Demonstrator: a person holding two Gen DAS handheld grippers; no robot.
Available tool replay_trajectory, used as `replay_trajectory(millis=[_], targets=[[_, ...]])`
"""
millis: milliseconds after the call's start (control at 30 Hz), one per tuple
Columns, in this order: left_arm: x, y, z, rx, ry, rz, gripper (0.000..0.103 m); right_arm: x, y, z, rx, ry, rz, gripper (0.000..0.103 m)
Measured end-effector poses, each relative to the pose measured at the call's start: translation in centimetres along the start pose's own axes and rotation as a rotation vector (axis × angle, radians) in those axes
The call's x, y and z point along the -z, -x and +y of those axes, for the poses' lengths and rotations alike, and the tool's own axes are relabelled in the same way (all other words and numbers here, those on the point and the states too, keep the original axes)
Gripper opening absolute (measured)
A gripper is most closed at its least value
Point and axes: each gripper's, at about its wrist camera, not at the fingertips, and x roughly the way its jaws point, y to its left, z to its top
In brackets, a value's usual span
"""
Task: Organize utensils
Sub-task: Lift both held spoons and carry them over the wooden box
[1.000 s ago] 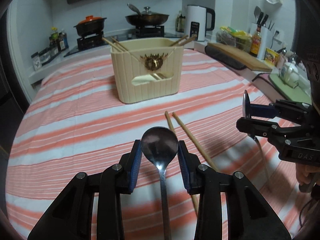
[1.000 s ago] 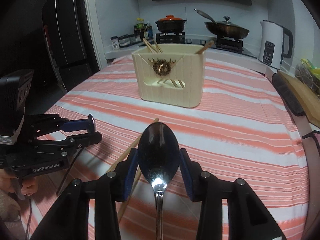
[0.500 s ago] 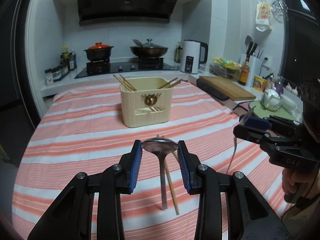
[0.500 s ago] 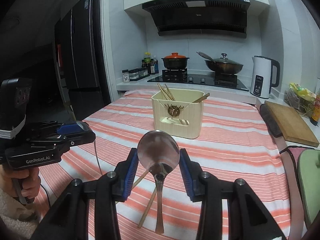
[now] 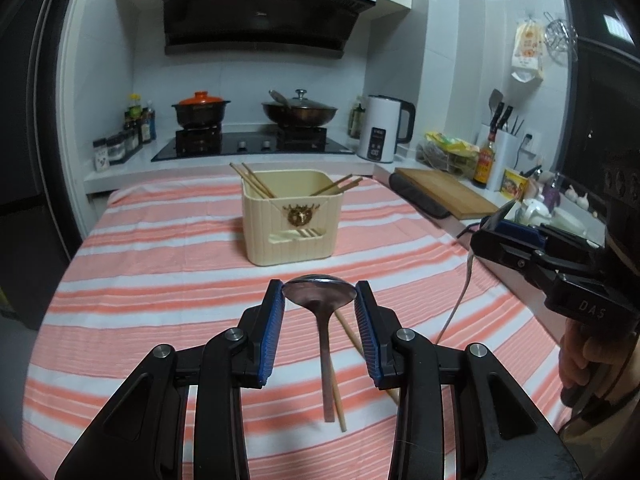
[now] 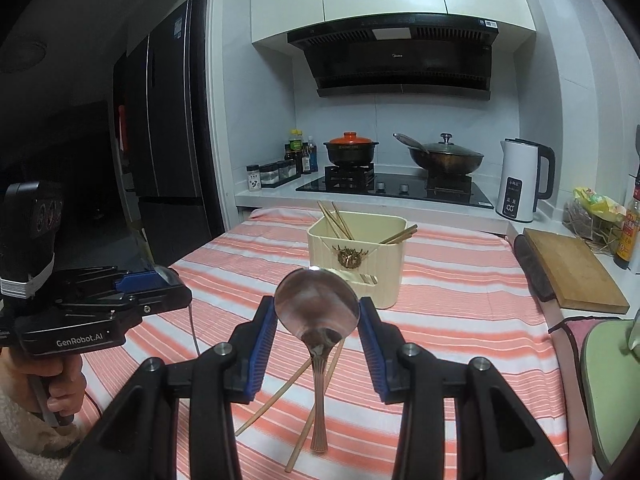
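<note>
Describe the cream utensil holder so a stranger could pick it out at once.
Start at the striped tablecloth in front of the stove. Near its far middle stands the cream utensil holder, a ribbed, open-topped box. Unlike anything around it, it bears a gold crest on its front, and wooden chopsticks lean out of it.
</note>
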Motion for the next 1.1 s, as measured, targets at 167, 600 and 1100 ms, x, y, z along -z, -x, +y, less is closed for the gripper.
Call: replay_trajectory(millis=[167,600,1100], targets=[[-0.3,0.1,0.7,0.005,0.030,0.002,0.036,-0.7,0.2,0.1,-0.009,-0.001,-0.011,0.042],[-1.7,-0.6,1.8,0.012,0.064,0.034,0.036,-1.9,-0.5,-0.3,-0.037,-0.011,0.015,0.042],[-12.2,-2.9,5.4,0.078,0.125,-0.035,0.036,-10.0,-7.2,-4.0,-0.063,-0.038,0.004,0.042]])
